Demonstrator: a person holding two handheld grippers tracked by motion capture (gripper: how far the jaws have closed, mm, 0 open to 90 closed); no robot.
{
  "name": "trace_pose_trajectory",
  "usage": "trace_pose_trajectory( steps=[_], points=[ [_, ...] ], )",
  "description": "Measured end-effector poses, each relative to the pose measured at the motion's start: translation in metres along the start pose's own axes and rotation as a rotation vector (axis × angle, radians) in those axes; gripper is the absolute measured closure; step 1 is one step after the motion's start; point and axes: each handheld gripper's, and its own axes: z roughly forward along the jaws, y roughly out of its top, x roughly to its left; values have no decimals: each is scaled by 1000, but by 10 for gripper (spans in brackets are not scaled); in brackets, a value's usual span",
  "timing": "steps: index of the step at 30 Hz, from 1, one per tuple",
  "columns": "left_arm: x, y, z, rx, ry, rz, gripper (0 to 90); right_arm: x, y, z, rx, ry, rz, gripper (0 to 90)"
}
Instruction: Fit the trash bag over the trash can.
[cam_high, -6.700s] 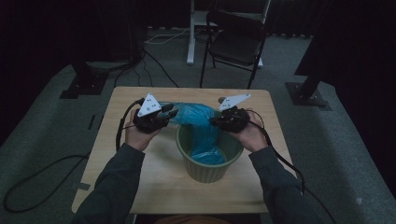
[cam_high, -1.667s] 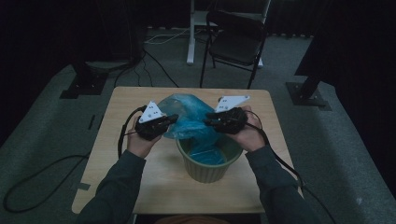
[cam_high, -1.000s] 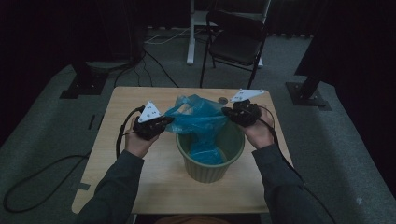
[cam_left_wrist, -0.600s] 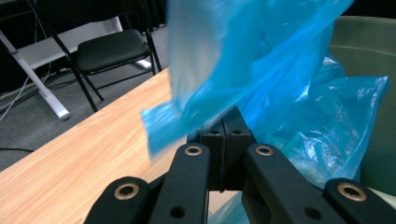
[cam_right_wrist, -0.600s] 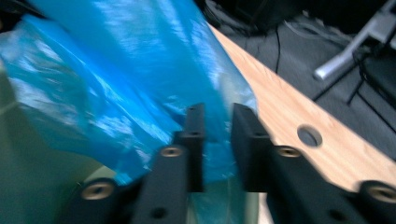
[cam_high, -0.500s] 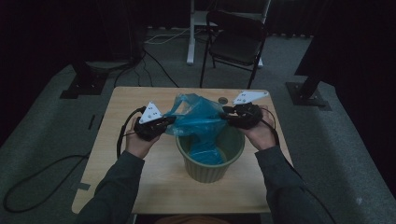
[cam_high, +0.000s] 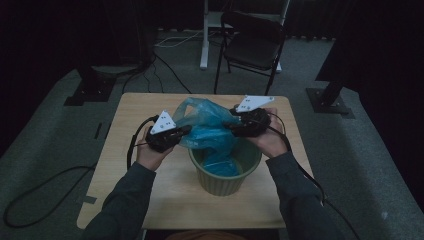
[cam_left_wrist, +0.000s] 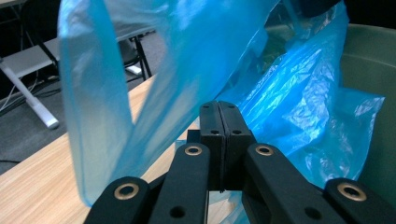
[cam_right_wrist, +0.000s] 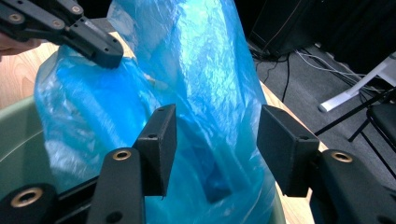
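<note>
Blue plastic bag (cam_high: 207, 131), partly seated in a green ribbed bin (cam_high: 225, 175) on the wooden worktop (cam_high: 125, 130), its upper part raised between both tools. Left hand-held gripper (cam_left_wrist: 219, 140): jaws pressed together, apparently pinching bag film, though the pinched edge is hidden. Right hand-held gripper (cam_right_wrist: 212, 149): jaws wide apart, film lying between them, nothing clamped. Judged step: lining the bin. To do it well, the right jaws should close on a single layer at the rim, opposite the left grip, then both should draw outward and down over the bin lip. Bag's long axis runs roughly upright, mouth uppermost, closed end down in the bin.
</note>
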Motion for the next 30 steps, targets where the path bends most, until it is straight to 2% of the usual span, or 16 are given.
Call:
trace_pose_trajectory(
  steps=[2, 3, 7, 8, 10, 16, 20, 25, 30],
  points=[
    [-1, 0, 0, -3, -5, 3, 897, 0, 2, 2, 3, -1, -2, 477],
    [-3, 1, -1, -9, -20, 16, 897, 0, 3, 3, 7, 2, -6, 482],
    [-8, 1, -2, -14, -38, 33, 897, 1, 7, 14, 71, 13, -36, 722],
    [-8, 1, -2, -14, -38, 33, 897, 1, 7, 14, 71, 13, -36, 722],
    [-11, 0, -4, -12, -51, 46, 897, -1, 8, 18, 104, -7, -24, 843],
    [-13, -7, -13, -12, -63, 43, 897, -12, 3, 13, 124, -82, 69, 885],
    [-15, -11, -20, -14, -73, 33, 898, -17, 1, 6, 137, -126, 101, 887],
    [-17, -15, -26, -10, -78, 29, 897, -24, -9, 3, 146, -133, 157, 892],
    [-17, -17, -29, -3, -78, 31, 897, -28, -16, 2, 152, -129, 189, 892]
  ],
)
